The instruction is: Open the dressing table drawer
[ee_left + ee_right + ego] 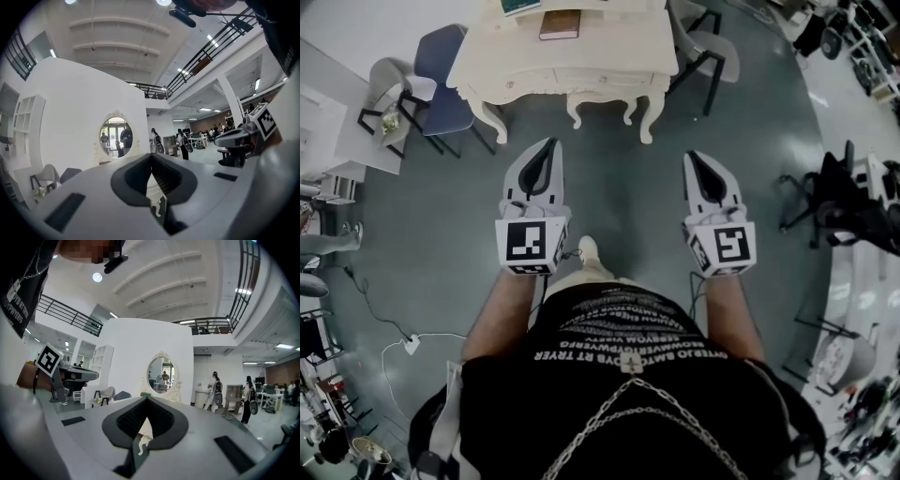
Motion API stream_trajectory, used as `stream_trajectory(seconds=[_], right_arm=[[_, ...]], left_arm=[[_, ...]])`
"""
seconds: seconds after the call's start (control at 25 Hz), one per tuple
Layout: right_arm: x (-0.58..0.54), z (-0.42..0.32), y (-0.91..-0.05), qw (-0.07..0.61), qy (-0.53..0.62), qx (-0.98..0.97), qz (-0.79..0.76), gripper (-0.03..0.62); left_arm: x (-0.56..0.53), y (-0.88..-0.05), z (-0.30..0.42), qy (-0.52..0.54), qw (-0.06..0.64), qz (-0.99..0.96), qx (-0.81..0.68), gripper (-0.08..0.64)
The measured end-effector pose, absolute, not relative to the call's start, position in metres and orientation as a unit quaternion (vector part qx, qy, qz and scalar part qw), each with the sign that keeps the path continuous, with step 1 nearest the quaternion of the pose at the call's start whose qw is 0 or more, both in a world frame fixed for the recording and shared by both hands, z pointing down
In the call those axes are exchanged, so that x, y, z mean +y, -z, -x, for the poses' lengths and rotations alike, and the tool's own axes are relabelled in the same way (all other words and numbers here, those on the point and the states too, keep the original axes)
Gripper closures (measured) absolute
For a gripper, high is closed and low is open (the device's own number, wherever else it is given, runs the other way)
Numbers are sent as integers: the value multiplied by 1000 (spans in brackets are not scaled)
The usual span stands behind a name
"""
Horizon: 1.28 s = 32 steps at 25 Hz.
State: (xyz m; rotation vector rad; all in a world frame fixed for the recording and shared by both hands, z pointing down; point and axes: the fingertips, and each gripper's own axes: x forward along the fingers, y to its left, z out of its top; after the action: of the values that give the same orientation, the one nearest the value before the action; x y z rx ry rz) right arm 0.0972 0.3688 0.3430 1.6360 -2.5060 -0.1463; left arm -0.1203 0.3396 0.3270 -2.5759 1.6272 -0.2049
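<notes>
The cream dressing table point(516, 66) stands at the top of the head view, its drawer front point(572, 82) facing me and a brown book point(560, 24) lying on top. My left gripper point(551, 143) and right gripper point(690, 156) are held side by side above the grey floor, both pointing at the table and well short of it. Each pair of jaws meets at the tip with nothing between. In the left gripper view the oval mirror point(116, 137) rises beyond the left gripper point(151, 157). The right gripper view shows the mirror point(162, 375) past the right gripper point(146, 400).
A blue chair point(445, 80) and a grey chair point(389, 89) stand left of the table, and another grey chair point(712, 47) stands to its right. A white cable with a power strip point(411, 344) lies on the floor at left. A black chair point(834, 202) stands at right. People point(246, 399) stand far off.
</notes>
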Motion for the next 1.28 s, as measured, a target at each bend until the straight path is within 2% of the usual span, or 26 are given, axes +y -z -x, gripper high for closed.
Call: stream_trajectory(seconds=[1.28], right_arm=[[236, -36, -339, 89, 41, -820, -563, 591]], left_arm=[[188, -337, 178, 64, 21, 863, 500, 557]])
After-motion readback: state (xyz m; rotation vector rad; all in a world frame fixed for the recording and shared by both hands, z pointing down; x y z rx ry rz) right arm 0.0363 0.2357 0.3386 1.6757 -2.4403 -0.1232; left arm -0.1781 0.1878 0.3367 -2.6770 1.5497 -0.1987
